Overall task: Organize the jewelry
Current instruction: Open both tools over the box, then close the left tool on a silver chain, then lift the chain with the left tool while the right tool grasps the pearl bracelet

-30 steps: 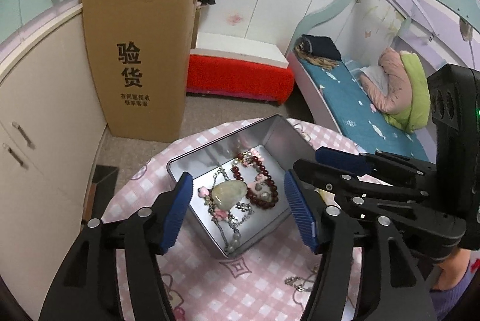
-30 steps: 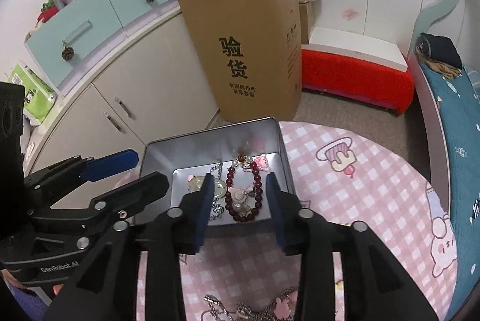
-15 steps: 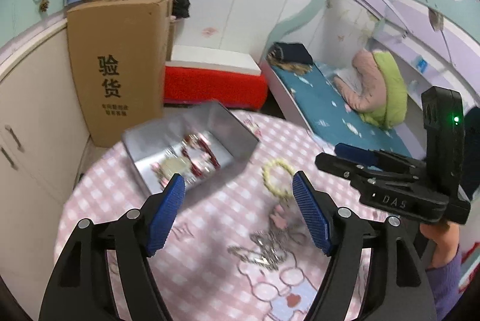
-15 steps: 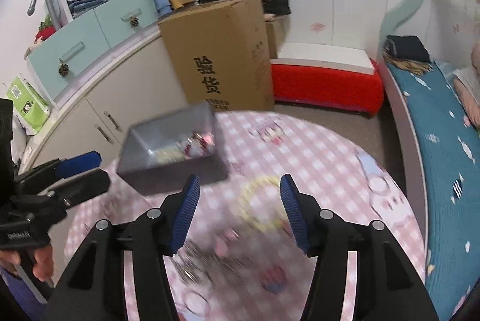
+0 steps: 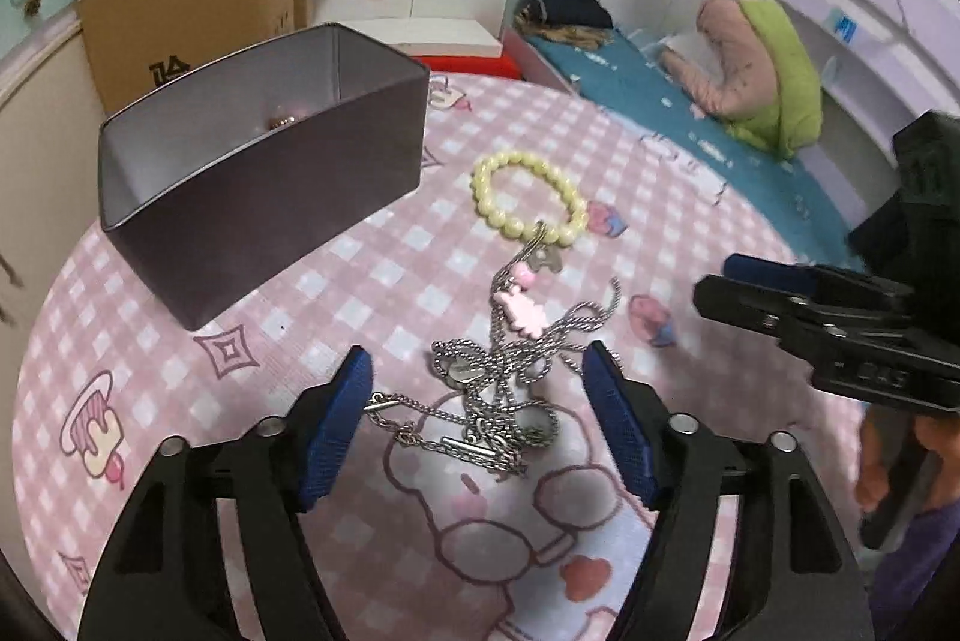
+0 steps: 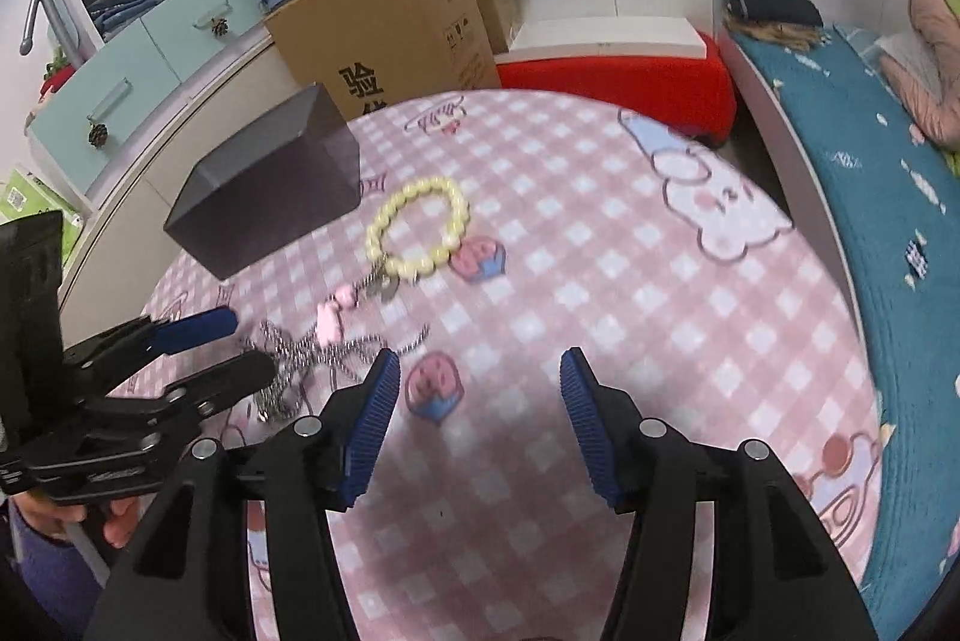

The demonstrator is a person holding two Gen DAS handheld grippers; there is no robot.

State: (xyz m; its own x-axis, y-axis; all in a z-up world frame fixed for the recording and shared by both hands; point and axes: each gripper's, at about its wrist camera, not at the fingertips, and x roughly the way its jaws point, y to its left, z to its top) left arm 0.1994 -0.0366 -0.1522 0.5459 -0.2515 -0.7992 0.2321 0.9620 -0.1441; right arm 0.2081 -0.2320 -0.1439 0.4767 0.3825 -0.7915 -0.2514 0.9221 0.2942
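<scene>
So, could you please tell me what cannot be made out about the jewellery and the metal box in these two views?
- Contents of the grey metal tin box: left wrist view, near wall hides all but a small glint; right wrist view shows only its outside.
- Tangled silver chains: separate pieces cannot be counted; in the right wrist view they are blurred and partly behind the left gripper.
- Small pink charm: shape is too small to tell.

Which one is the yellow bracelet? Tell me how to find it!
Look at the round table with the pink checked cloth. Beside the grey metal tin lies the yellow bracelet, touching the tangle of silver chains. It is the only ring of fat, pale yellow beads; the chains are thin and silver.
</scene>
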